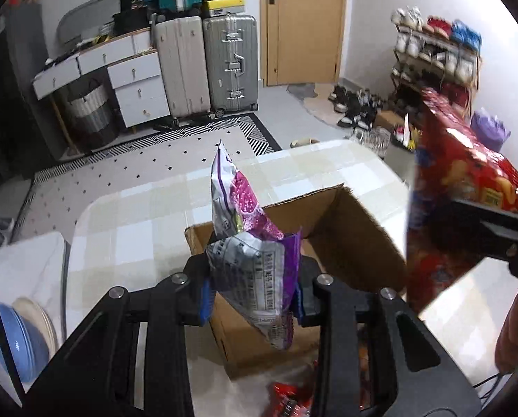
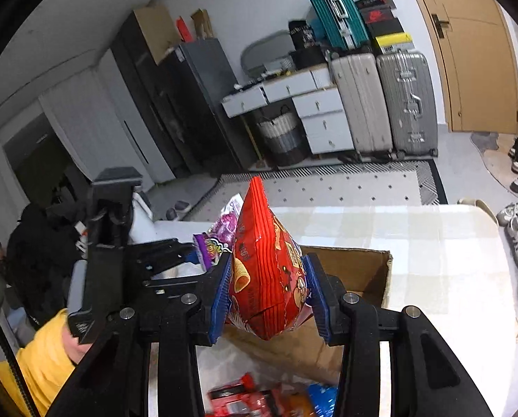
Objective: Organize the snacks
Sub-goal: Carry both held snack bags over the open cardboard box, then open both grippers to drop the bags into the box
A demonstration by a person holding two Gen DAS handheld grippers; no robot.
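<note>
My left gripper (image 1: pixel 252 293) is shut on a purple and silver snack bag (image 1: pixel 248 243), held upright above the near edge of an open cardboard box (image 1: pixel 359 239) on the table. My right gripper (image 2: pixel 267 295) is shut on a red chip bag (image 2: pixel 265 264), held above the same box (image 2: pixel 359 271). The red bag (image 1: pixel 460 180) and right gripper also show at the right of the left wrist view. The purple bag (image 2: pixel 220 232) and left gripper (image 2: pixel 189 257) show left of the red bag in the right wrist view.
Loose snack packets lie on the table in front of the box (image 2: pixel 255 399), red ones in the left wrist view (image 1: pixel 286 396). The table has a pale checked cloth (image 1: pixel 137 215). Blue and cream bowls (image 1: pixel 19 340) sit at the left. Suitcases (image 1: pixel 206 66) stand beyond.
</note>
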